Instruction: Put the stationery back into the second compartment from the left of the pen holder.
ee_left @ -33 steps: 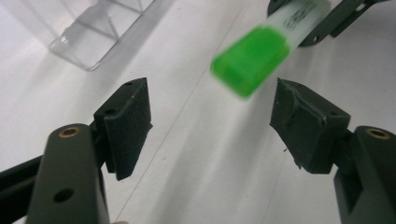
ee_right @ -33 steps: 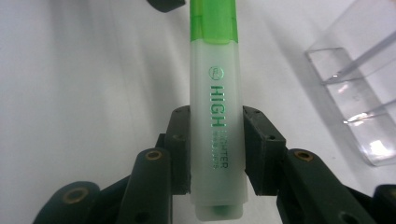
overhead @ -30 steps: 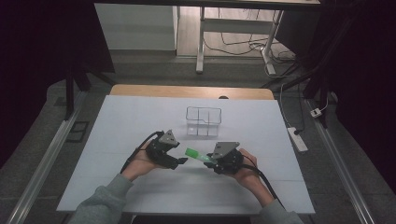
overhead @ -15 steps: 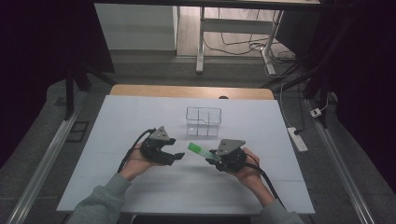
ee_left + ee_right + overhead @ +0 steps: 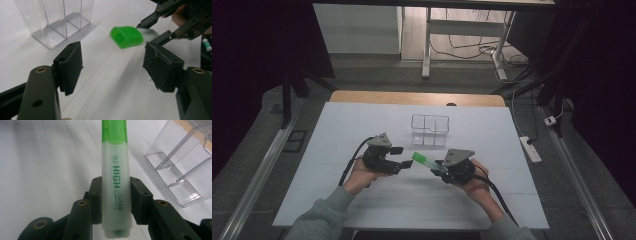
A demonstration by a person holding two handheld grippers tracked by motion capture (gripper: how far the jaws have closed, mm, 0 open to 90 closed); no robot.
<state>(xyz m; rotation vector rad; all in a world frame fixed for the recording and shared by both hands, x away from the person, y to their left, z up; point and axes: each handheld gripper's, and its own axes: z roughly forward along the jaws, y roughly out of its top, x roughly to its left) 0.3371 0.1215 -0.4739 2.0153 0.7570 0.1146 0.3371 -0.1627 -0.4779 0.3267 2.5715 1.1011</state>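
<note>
Since 1 s ago both hands have drifted apart; L and R grippers were nearly touching at mid-frame of the high view, now a gap shows betw. them, w/ the highlighter's green cap poking into it.

Right gripper [image 5: 443,167]: fingers closed on the highlighter [image 5: 115,180], clamping the frosted barrel near its tail end; cap points away from the hand, toward the L side; in the high view the pen sits just right of centre, lifted off the table [image 5: 362,125] as far as I can tell.

Left gripper [image 5: 404,157]: fingers wide open, nothing betw. them; in the left gripper view the green cap [image 5: 126,37] floats at upper centre, beyond the pads and not touching either one.

Clear organiser [image 5: 430,129]: stands upright just above centre of the high view, compartments look empty; close to the pen but apart from it.

Progress, my read: pick-up is done, pen secure in R; what's left is either a hand-over/uncap by L (cap lined up w/ the open fingers, not yet gripped) or dropping the pen into a compartment; neither has started; roughly early-to-mid stage.
</note>
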